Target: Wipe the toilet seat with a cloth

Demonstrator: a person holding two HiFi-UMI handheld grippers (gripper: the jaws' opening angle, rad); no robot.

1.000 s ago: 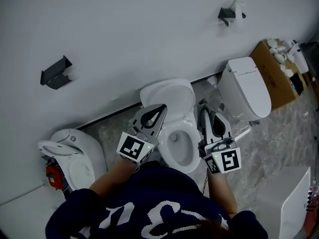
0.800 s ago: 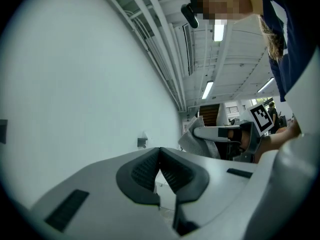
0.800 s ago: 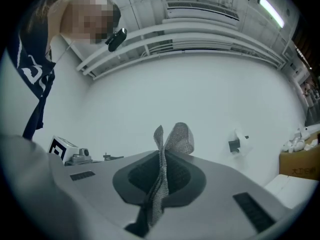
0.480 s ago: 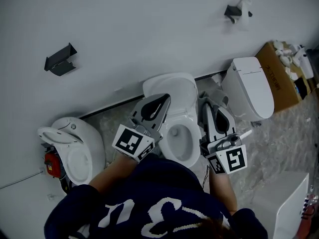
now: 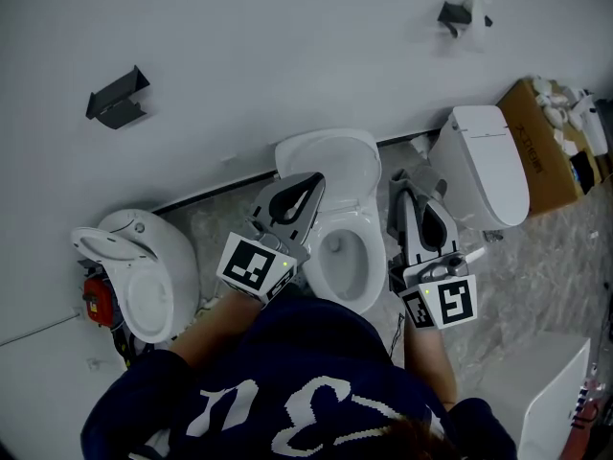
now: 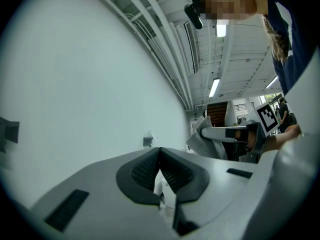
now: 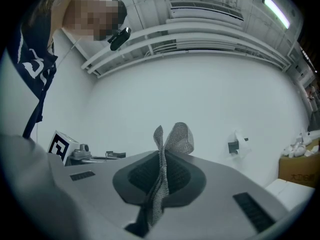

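A white toilet [image 5: 345,257] stands against the wall with its lid [image 5: 329,166] raised and the seat ring and bowl showing. My left gripper [image 5: 312,184] is held over the bowl's left side, shut, with nothing between its jaws [image 6: 160,150]. My right gripper [image 5: 402,188] is held over the bowl's right side, shut on a grey cloth [image 5: 410,177]. In the right gripper view the cloth [image 7: 170,138] sticks up from between the pads as a folded tuft. Both grippers point up toward the white wall. The left gripper view also shows the cloth [image 6: 204,140] in the other gripper.
A second toilet [image 5: 144,276] stands at the left with a red part [image 5: 91,300] beside it. A third toilet [image 5: 484,166], lid down, stands at the right, and a cardboard box [image 5: 541,142] lies beyond it. Two dark brackets [image 5: 115,99] [image 5: 460,12] hang on the wall.
Both grippers have drifted slightly up in the head view, toward the wall. The cloth stays pinched in the right one, and the left stays shut.
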